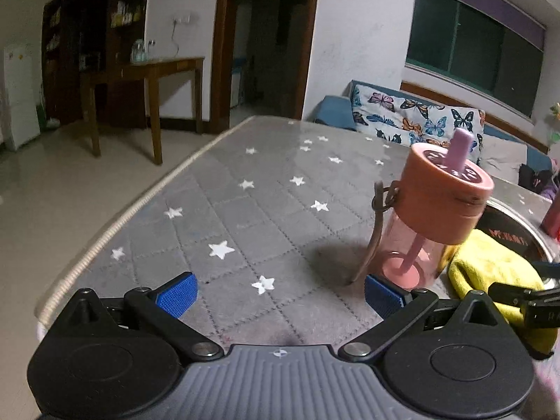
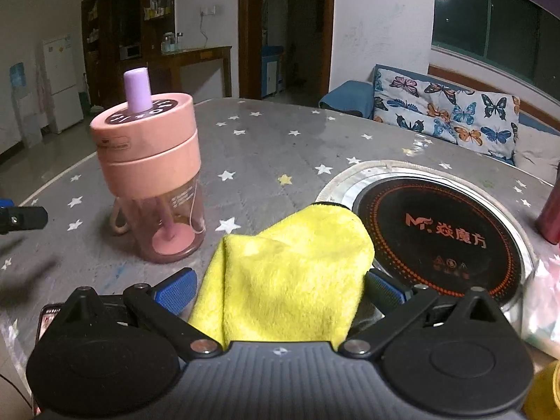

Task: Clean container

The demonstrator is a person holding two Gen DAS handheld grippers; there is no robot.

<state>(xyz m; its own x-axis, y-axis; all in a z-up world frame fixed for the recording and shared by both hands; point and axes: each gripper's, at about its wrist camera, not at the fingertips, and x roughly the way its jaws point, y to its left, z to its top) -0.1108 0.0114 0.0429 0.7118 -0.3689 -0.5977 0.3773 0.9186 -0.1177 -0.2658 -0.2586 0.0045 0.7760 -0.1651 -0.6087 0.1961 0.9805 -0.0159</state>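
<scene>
- Left wrist view:
- Jaws of my left gripper stand released, spread wide, with only the grey star-printed tablecloth between the blue pads.
- The pink tumbler, with its salmon lid and lilac straw, stands upright on the cloth just ahead of my right-hand pad, outside the gap.
- Its brown carry loop hangs down the side nearest my jaws.
- To the right of the jaws lies a yellow microfibre cloth, with my other gripper's black finger over it.
- Right wrist view:
- My right gripper is open wide; the yellow cloth fills the gap, its edges against both pads, but I cannot tell whether it is pinched.
- The tumbler stands ahead and left of my jaws, apart from the cloth.
- Ahead and right, a round induction hob sits sunk in the table, the cloth's far corner overlapping its metal rim.
</scene>
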